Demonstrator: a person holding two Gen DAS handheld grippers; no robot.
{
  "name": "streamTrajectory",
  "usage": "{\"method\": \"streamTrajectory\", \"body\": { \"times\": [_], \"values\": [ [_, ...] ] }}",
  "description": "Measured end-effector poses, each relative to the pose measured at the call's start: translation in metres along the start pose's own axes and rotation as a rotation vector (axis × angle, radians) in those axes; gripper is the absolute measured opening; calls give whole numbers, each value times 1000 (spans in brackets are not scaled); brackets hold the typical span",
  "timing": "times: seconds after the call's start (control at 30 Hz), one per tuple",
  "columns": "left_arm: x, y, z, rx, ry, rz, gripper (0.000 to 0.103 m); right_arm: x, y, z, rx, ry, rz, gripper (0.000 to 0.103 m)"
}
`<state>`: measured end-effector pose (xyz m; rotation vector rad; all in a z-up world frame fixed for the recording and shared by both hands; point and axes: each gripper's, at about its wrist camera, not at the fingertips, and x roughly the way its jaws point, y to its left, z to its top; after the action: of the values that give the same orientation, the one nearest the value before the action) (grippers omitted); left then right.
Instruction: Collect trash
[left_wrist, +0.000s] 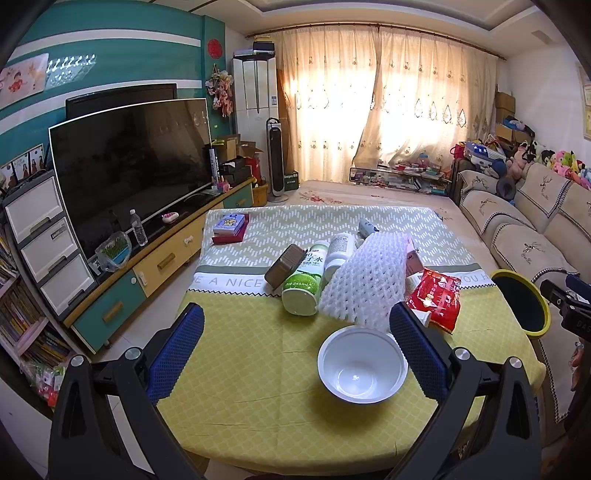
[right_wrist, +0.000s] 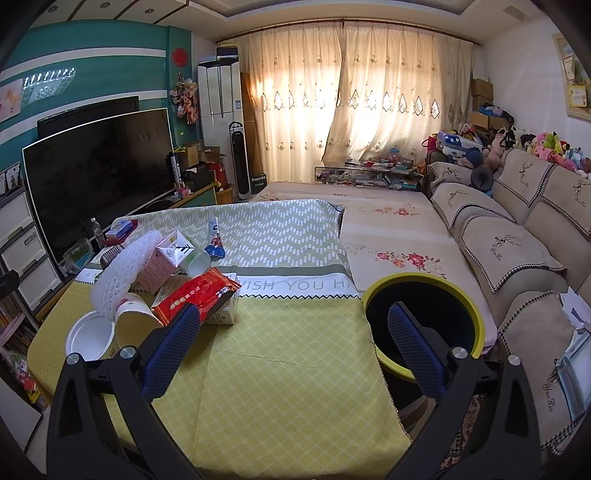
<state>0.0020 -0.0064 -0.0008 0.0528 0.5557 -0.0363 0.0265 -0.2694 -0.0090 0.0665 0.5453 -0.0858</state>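
Both grippers, left gripper (left_wrist: 297, 343) and right gripper (right_wrist: 291, 341), are spread wide, holding nothing. Trash pile sits on the tabletop (right_wrist: 288, 354): white bowl (left_wrist: 362, 364), foam net (left_wrist: 365, 280), red packet (left_wrist: 436, 299), all left of the yellow-rimmed bin (right_wrist: 424, 328).

Both wrist views look from above the near edge across the surface (left_wrist: 236, 369) toward the curtains (left_wrist: 369, 103) at 12 o'clock. They share the white bowl (left_wrist: 362, 365) and the bin (right_wrist: 424, 321); the right view sits further toward 3 o'clock.
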Motion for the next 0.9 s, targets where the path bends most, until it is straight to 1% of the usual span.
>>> {"method": "streamTrajectory", "body": {
  "times": [0.9],
  "values": [
    [1,-2,-2,1,4,-6,99,8,0,-5,6,16,3,97]
  ]
}}
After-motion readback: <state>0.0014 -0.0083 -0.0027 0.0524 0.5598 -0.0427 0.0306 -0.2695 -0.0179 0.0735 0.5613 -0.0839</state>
